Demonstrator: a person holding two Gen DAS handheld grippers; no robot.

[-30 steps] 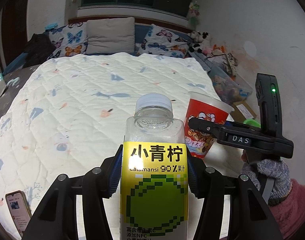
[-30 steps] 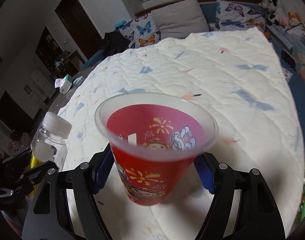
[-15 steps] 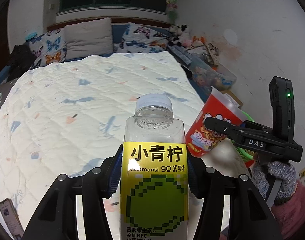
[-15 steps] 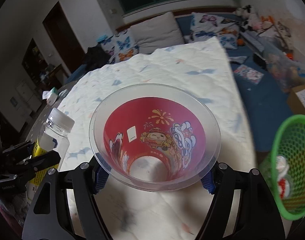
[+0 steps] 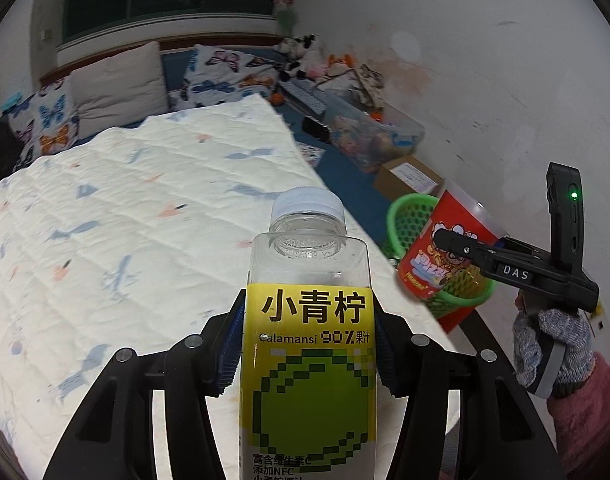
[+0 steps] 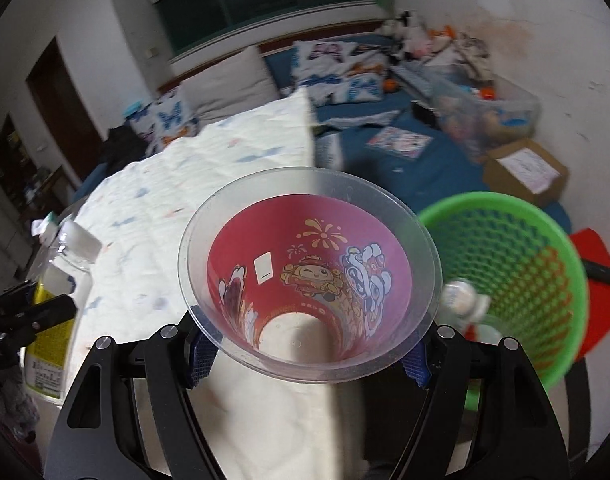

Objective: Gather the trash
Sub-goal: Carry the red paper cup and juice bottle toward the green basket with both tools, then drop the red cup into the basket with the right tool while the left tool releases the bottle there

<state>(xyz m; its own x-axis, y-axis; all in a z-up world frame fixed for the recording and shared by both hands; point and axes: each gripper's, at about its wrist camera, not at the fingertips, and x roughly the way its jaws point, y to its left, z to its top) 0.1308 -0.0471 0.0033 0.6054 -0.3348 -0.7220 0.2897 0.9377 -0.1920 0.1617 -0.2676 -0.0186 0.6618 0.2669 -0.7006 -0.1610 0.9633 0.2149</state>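
Meanwhile the left gripper [image 5: 307, 344] clamps a clear square plastic bottle with a yellow label and white cap [image 5: 308, 320] above the quilted white bed cover [image 5: 125, 208] — the right gripper [image 6: 309, 350], jaws wide, grips a red cartoon-printed plastic cup [image 6: 309, 276] beside the green mesh plastic basket [image 6: 517, 264].

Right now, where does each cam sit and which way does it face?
Left wrist: on the left tongs, looking down along them over the quilted bed; they clamp the bottle; a gloved hand shows.
Right wrist: on the right tongs, facing the green basket; they clamp the red cup.
Shared: bed, basket, bottle, cup.
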